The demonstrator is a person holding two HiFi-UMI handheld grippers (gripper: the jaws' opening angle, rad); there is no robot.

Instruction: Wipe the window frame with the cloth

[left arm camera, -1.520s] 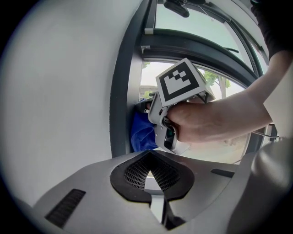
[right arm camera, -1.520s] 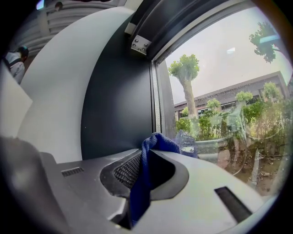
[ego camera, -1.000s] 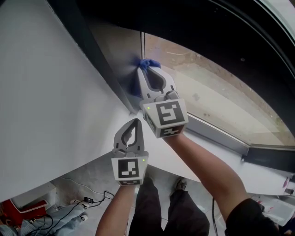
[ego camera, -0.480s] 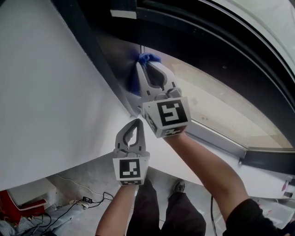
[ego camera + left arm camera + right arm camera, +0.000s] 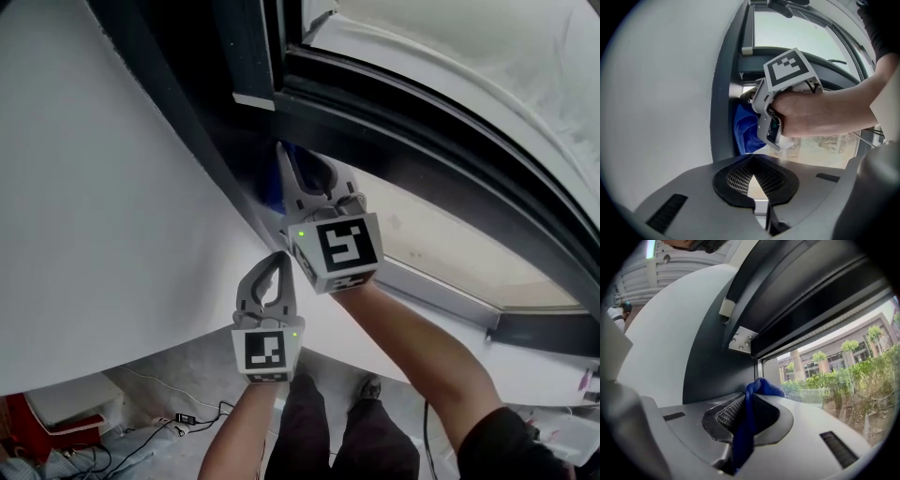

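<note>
The blue cloth (image 5: 751, 411) is pinched between the jaws of my right gripper (image 5: 751, 397), which is shut on it. A fold pokes out past the tips. In the head view the right gripper (image 5: 289, 157) is held high against the dark vertical window frame (image 5: 202, 141), just under the dark horizontal frame member (image 5: 422, 141). The cloth (image 5: 272, 192) bunches against the frame. My left gripper (image 5: 277, 259) hangs lower and nearer, shut on nothing, away from the frame. In the left gripper view, past the left gripper (image 5: 752, 158), the cloth (image 5: 744, 131) presses on the frame (image 5: 723, 117).
A white wall (image 5: 94, 187) runs along the frame's left. A metal bracket (image 5: 740, 340) and a white clip (image 5: 726, 308) sit on the frame above the cloth. The glass pane (image 5: 441, 244) lies to the right. Cables (image 5: 178, 417) and a red box (image 5: 28, 422) lie on the floor below.
My right gripper has carried the cloth up the vertical frame, close under the upper cross member. The head view has tilted upward. The left gripper has kept its place below.
</note>
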